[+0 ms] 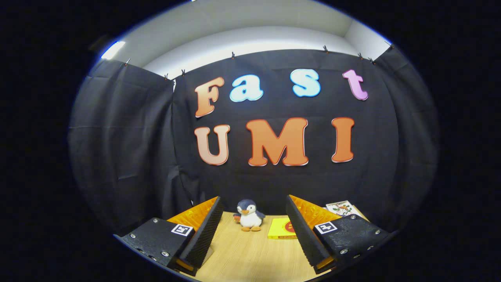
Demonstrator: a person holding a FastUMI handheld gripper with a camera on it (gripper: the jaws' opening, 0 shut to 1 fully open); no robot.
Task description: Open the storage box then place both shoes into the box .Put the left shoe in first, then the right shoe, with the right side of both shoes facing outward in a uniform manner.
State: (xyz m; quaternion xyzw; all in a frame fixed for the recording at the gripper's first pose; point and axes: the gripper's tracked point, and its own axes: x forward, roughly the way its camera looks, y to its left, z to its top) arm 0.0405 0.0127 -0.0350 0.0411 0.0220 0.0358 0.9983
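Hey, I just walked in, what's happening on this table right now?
Nothing is being handled at the moment. The hand-held gripper is open, its fingers spread wide and holding nothing, above a wooden table. Beyond the fingers, near the black cloth wall, a small plush penguin stands upright, with a flat yellow box lying beside it and a printed card further over behind the other finger. The shoe task looks not yet begun from here.

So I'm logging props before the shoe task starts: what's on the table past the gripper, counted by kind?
Plush penguin: 1
Yellow flat box: 1
Printed card: 1
Total: 3
All sit on the wooden table, beyond the open gripper, which holds nothing.
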